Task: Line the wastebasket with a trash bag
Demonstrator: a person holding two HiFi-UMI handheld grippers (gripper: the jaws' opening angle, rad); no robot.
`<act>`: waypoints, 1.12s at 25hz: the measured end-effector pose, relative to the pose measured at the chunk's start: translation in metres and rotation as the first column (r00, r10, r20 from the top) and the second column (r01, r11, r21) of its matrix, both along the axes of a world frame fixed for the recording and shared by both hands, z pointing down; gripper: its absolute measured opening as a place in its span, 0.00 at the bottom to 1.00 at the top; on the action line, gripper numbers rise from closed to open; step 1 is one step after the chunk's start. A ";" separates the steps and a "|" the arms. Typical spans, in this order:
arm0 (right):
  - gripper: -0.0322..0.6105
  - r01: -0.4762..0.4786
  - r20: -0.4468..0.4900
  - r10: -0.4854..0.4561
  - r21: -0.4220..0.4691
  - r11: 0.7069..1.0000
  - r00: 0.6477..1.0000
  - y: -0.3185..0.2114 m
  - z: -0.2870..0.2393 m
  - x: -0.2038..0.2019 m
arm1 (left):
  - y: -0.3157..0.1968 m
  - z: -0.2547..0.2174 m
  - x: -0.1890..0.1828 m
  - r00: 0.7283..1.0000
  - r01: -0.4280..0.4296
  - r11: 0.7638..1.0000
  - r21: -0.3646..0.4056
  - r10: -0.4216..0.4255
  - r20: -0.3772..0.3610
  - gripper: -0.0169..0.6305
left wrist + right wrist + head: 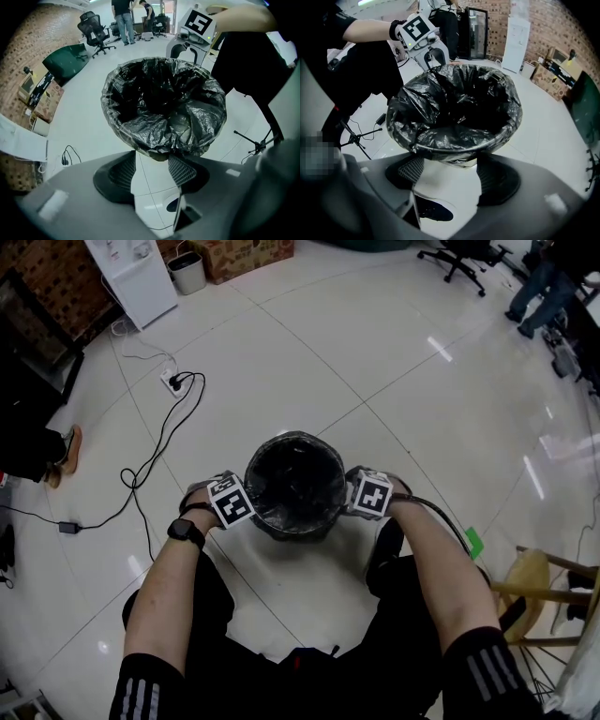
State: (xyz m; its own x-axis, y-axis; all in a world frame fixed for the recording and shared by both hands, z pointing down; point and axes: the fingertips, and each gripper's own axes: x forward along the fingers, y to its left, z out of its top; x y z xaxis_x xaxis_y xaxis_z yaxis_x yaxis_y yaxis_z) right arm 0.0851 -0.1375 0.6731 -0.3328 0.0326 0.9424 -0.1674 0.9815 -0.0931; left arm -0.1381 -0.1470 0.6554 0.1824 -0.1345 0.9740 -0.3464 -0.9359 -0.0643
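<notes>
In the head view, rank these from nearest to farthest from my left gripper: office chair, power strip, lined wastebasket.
1. Wastebasket: lined with the black bag, right beside the left gripper, on its inner side.
2. Power strip: on the floor, up and to the left.
3. Office chair: far across the room, top right.
</notes>
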 end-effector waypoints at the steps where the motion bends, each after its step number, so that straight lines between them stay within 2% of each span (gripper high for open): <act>1: 0.61 0.014 -0.006 -0.014 0.004 1.000 1.000 0.001 0.001 -0.001 | -0.001 0.001 -0.001 1.000 0.008 1.000 -0.004 -0.008 0.008 0.35; 5: 0.61 0.068 -0.017 -0.067 0.036 0.997 0.998 0.002 -0.004 -0.001 | -0.004 0.000 -0.006 0.999 0.053 0.999 -0.004 -0.053 0.010 0.35; 9: 0.61 0.016 -0.017 -0.015 0.054 0.998 1.000 -0.008 -0.015 0.004 | -0.009 -0.012 -0.021 0.996 0.084 0.996 0.032 -0.085 0.014 0.35; 13: 0.61 0.010 -0.081 -0.004 0.062 0.998 0.997 -0.010 -0.030 0.017 | -0.009 -0.029 -0.033 0.995 0.091 0.994 0.065 -0.093 0.029 0.35; 15: 0.61 -0.031 -0.118 0.040 0.079 0.996 0.992 -0.012 -0.042 0.030 | -0.007 -0.040 -0.037 0.994 0.098 0.991 0.091 -0.101 0.027 0.35; 17: 0.61 -0.074 -0.099 0.085 0.106 0.992 0.991 -0.017 -0.062 0.034 | -0.006 -0.055 -0.036 0.993 0.112 0.986 0.122 -0.114 0.011 0.35; 21: 0.61 -0.133 0.030 0.130 0.174 0.976 0.991 -0.026 -0.114 0.020 | -0.005 -0.099 -0.016 0.990 0.128 0.972 0.199 -0.113 -0.085 0.35; 24: 0.58 -0.166 0.104 0.147 0.214 0.963 0.984 -0.026 -0.149 0.005 | -0.002 -0.142 0.004 0.981 0.141 0.950 0.279 -0.095 -0.172 0.35; 26: 0.48 -0.188 0.121 0.164 0.235 0.954 0.979 -0.023 -0.165 -0.001 | 0.000 -0.169 0.010 0.974 0.151 0.932 0.329 -0.084 -0.210 0.35; 28: 0.39 -0.223 0.160 0.188 0.235 0.946 0.969 -0.018 -0.178 -0.010 | 0.005 -0.189 0.013 0.957 0.197 0.917 0.346 -0.104 -0.269 0.35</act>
